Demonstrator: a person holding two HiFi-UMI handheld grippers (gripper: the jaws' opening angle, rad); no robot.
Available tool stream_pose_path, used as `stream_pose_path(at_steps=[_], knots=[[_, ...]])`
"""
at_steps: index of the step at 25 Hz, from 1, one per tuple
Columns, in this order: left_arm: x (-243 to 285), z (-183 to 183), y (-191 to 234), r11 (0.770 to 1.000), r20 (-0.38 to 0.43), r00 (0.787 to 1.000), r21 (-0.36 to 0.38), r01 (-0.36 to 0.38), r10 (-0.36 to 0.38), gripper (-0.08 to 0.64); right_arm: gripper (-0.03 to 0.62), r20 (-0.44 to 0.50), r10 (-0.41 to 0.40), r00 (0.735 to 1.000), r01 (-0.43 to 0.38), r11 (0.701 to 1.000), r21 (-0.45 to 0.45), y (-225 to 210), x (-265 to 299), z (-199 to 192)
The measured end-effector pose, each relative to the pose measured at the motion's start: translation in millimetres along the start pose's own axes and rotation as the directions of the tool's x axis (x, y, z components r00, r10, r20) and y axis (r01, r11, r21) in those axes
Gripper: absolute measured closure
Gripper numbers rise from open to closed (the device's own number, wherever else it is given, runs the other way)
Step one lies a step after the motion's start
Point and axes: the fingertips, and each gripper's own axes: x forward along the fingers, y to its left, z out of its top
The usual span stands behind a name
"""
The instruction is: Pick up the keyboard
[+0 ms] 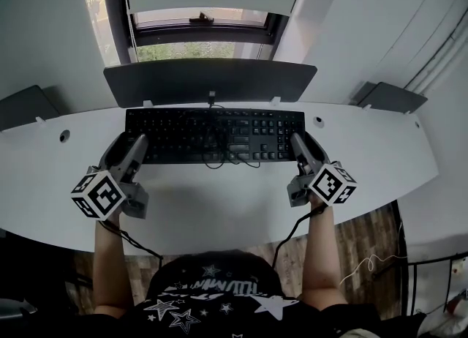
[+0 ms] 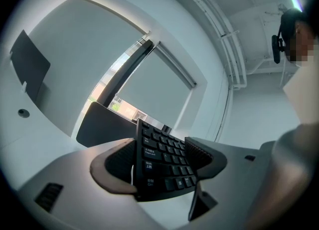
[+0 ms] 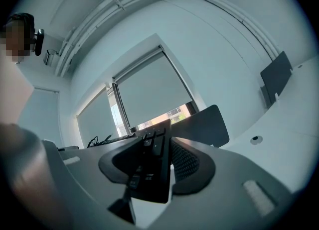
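Observation:
A black full-size keyboard (image 1: pixel 214 134) lies crosswise over the white curved desk (image 1: pixel 219 205). My left gripper (image 1: pixel 136 143) is shut on its left end, and my right gripper (image 1: pixel 297 141) is shut on its right end. In the left gripper view the keyboard (image 2: pixel 167 174) stands edge-on between the jaws of the left gripper (image 2: pixel 159 162), both pads pressing it, with a fold-out foot (image 2: pixel 202 204) hanging below. The right gripper view shows the right gripper (image 3: pixel 154 162) clamped on the other end of the keyboard (image 3: pixel 149 179). The keyboard looks held slightly above the desk.
The keyboard's cable (image 1: pixel 219 159) droops in loops at its near edge. A dark divider panel (image 1: pixel 210 80) stands behind the desk under a window (image 1: pixel 197 36). More dark panels stand at far left (image 1: pixel 25 106) and far right (image 1: pixel 391 96). The desk has round cable holes (image 1: pixel 64 136).

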Motion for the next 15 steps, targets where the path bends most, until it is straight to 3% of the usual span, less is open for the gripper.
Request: stream_pose_path(at_steps=[15], knots=[[-2.5,2.7,-2.1,1.000,0.004,1.000,0.000,-0.009,0.009,0.241,0.428,0.001,-0.005,1.000,0.005,1.000,0.023,0.4,1.0,0.8]])
